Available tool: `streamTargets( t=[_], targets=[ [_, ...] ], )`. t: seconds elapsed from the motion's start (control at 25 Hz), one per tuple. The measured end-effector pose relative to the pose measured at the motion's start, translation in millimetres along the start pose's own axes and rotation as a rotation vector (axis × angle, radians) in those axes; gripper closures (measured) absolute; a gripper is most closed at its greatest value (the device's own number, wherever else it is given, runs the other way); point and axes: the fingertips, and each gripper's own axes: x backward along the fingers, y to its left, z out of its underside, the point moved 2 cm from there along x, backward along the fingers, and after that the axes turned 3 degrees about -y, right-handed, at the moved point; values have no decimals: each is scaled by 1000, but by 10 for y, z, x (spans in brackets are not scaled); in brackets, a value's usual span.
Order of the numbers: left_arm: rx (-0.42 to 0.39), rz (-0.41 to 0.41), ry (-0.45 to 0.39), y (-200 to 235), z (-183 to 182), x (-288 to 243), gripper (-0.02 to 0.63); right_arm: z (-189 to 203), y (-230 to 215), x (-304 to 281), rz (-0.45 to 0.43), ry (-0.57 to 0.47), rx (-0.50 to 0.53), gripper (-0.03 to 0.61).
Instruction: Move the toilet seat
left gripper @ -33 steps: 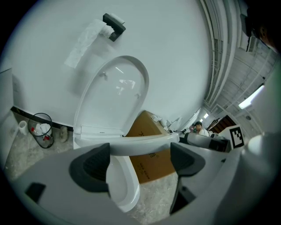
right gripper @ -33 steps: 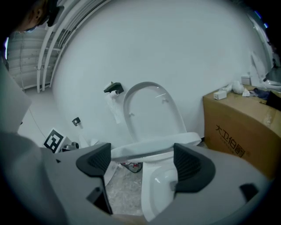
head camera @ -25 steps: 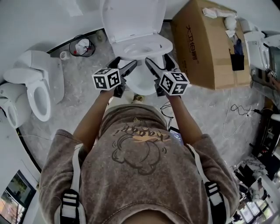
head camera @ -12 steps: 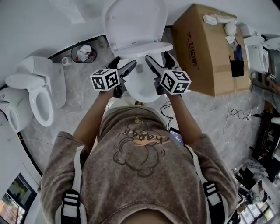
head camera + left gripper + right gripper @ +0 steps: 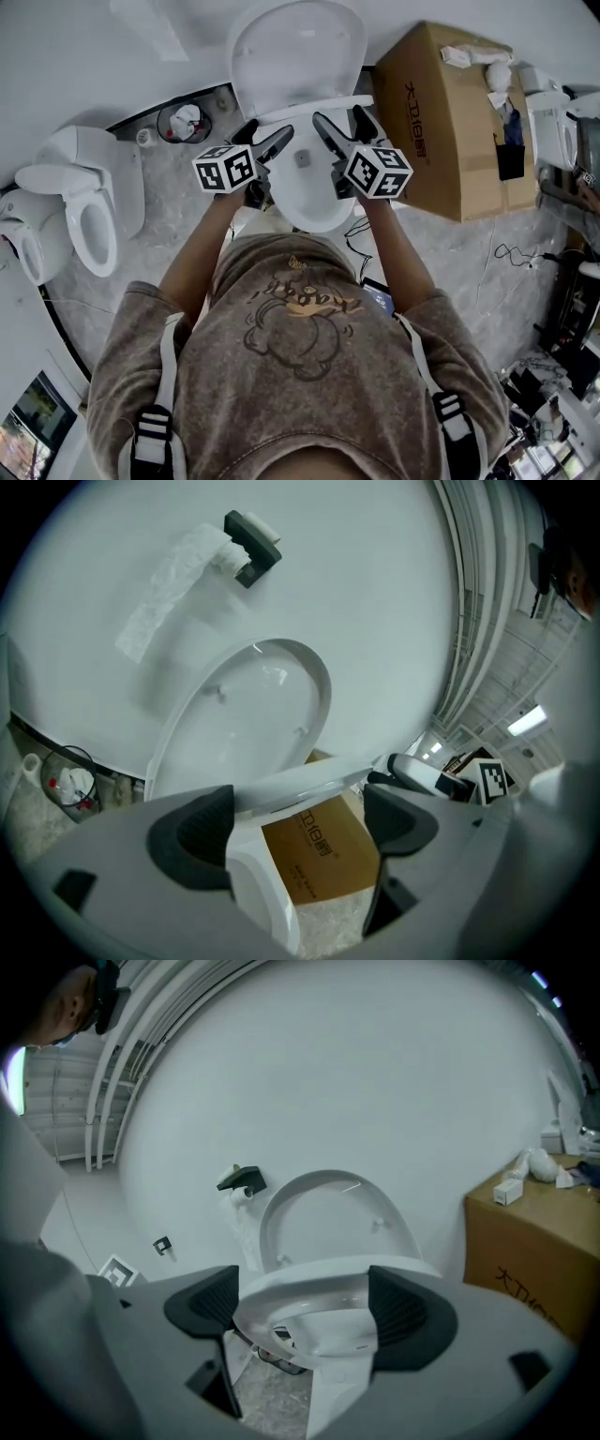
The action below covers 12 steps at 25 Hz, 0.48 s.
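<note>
Head view: toilet seat [image 5: 314,108] tilted half-up, front twd person; L claw [image 5: 270,133], R claw [image 5: 337,120] apart.

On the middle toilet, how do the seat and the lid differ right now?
The lid stands upright against the wall; the seat is only partly raised above the bowl. The lid is solid; the seat is an open ring. Both are white.
</note>
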Motion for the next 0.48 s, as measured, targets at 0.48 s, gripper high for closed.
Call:
streamTargets(
  t=[0.48],
  targets=[
    [2, -6, -48, 179, -385, -211, 181, -288, -55, -474, -14, -18, 9, 152]
  ],
)
